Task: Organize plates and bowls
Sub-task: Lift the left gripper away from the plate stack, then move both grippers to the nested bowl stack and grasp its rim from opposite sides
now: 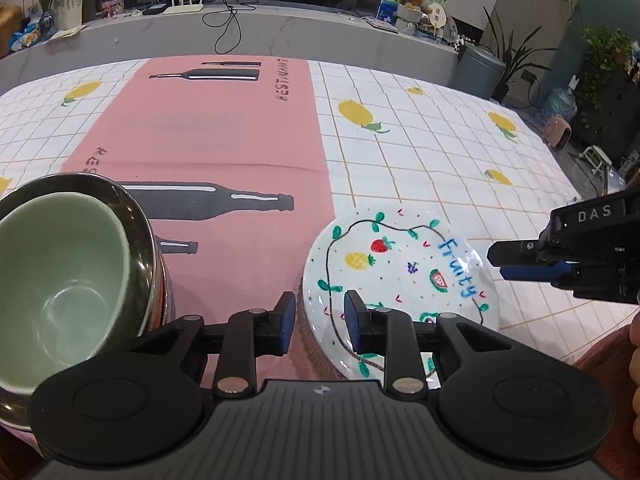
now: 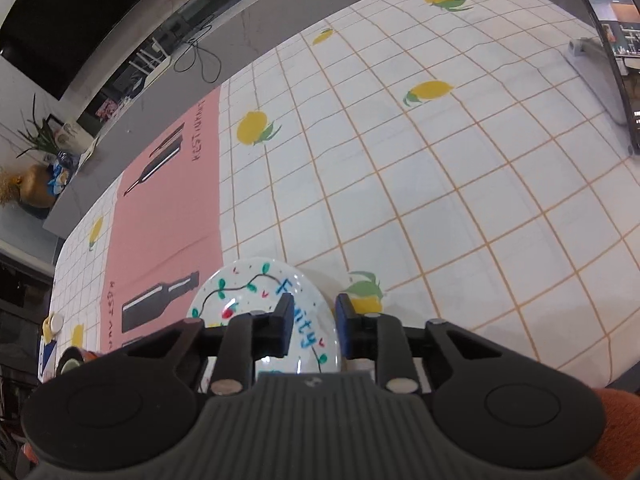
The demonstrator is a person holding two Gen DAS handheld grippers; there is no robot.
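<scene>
left gripper (image 1: pixel 319 322) was spread, holding nothing, over the near-left rim of the "fruity" plate (image 1: pixel 400 268). plate sat flat on the lemon-grid tablecloth (image 1: pixel 440 152), just right of the pink placemat (image 1: pixel 208 136). green bowl (image 1: pixel 60 288) was nested tilted in a steel bowl (image 1: pixel 136 220) at 9 o'clock. right gripper (image 2: pixel 311 330) was also spread, hovering over the plate's right edge.

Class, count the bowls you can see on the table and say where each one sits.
2: a green bowl nested inside a steel bowl, on the pink mat left of the fruit plate. Others may be hidden beneath.
</scene>
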